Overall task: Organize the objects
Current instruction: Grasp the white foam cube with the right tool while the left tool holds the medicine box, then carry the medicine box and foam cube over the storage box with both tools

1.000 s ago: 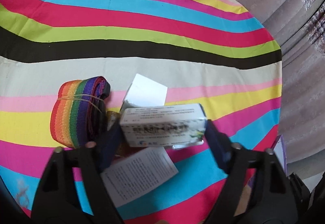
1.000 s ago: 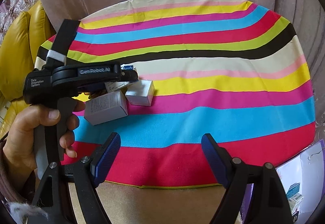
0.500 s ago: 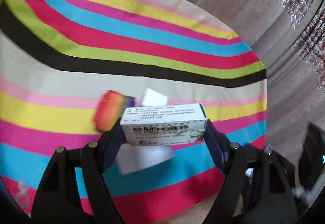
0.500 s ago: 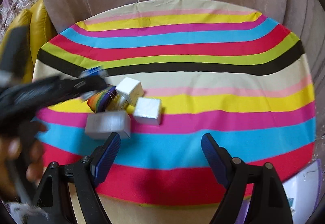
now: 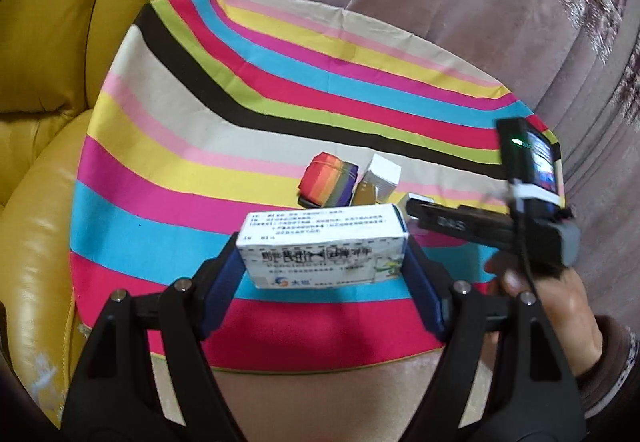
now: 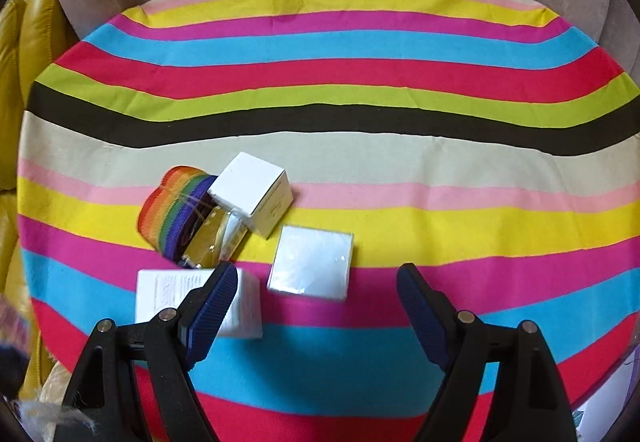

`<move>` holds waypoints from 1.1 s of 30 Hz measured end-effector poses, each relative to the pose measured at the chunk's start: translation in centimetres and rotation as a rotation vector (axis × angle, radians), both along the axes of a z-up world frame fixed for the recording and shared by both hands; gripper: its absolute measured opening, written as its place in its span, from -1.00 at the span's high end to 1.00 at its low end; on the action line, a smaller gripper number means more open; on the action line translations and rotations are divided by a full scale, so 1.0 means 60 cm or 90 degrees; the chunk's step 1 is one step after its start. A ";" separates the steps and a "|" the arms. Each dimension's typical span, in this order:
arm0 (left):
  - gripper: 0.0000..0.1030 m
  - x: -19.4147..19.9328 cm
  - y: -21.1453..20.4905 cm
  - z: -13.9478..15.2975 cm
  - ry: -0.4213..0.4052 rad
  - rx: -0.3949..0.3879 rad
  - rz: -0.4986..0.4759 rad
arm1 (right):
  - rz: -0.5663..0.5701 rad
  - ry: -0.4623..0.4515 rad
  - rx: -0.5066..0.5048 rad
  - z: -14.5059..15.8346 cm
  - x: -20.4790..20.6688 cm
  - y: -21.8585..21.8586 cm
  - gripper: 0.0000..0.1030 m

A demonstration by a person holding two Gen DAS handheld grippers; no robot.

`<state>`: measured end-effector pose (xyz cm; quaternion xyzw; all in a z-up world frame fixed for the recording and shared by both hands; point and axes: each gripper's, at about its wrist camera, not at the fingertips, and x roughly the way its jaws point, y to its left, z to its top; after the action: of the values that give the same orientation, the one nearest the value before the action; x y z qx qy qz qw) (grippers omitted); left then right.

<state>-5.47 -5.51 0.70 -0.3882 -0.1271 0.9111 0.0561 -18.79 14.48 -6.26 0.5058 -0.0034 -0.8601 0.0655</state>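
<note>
Left wrist view: the left gripper (image 5: pixel 324 262) has its jaws pressed on the two short ends of a printed medicine box (image 5: pixel 322 248), which is held clear above the striped surface (image 5: pixel 160 145). The box looks like thin card, light and stiff along its length but easy to crush, so an end-to-end hold with modest pressure suits it. Beyond it lie a rainbow strap roll (image 5: pixel 328 179) and a white box (image 5: pixel 380 173), close together near the middle of the cloth. At the right a hand (image 5: pixel 556 302) carries the right gripper's body; its jaws are hidden from here. A yellow leather seat (image 5: pixel 44 81) stands at the left.

Right wrist view: the right gripper (image 6: pixel 312 302) hangs over the near part of the surface, its jaws wide apart with nothing between them. Just ahead lies a shiny wrapped square box (image 6: pixel 310 262), probably slippery on its film, best taken across two flat opposite sides. The left blue pad overlaps a flat white box with print (image 6: pixel 168 294). Behind are the strap roll, soft and likely to squash, a small amber bottle (image 6: pixel 212 238) and the white box, all touching or nearly so
</note>
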 end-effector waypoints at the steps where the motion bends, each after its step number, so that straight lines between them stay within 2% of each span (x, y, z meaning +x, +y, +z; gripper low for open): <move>1: -0.52 0.001 0.004 0.001 0.003 -0.002 -0.007 | -0.002 -0.002 0.008 -0.004 -0.004 -0.002 -0.56; 8: -0.52 0.003 0.005 -0.004 -0.002 0.003 -0.016 | 0.005 -0.052 0.024 -0.053 -0.027 -0.003 -0.20; 10: -0.52 0.002 0.006 -0.007 -0.007 0.004 -0.013 | 0.007 -0.051 0.030 -0.059 -0.025 -0.003 0.11; 14: -0.52 0.001 0.012 -0.012 -0.013 -0.001 -0.015 | 0.017 -0.046 0.022 -0.057 -0.016 -0.002 0.11; 19: -0.52 0.000 0.014 -0.016 -0.019 -0.006 -0.010 | 0.018 -0.009 0.029 -0.023 0.017 0.000 0.11; 33: -0.52 0.016 0.045 -0.005 -0.018 -0.039 -0.031 | 0.015 0.069 0.034 0.068 0.161 0.011 0.11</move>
<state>-4.52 -2.80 0.37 -0.4052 -0.0901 0.9075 0.0644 -9.15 15.17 -2.16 0.4598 0.0291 -0.8853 0.0624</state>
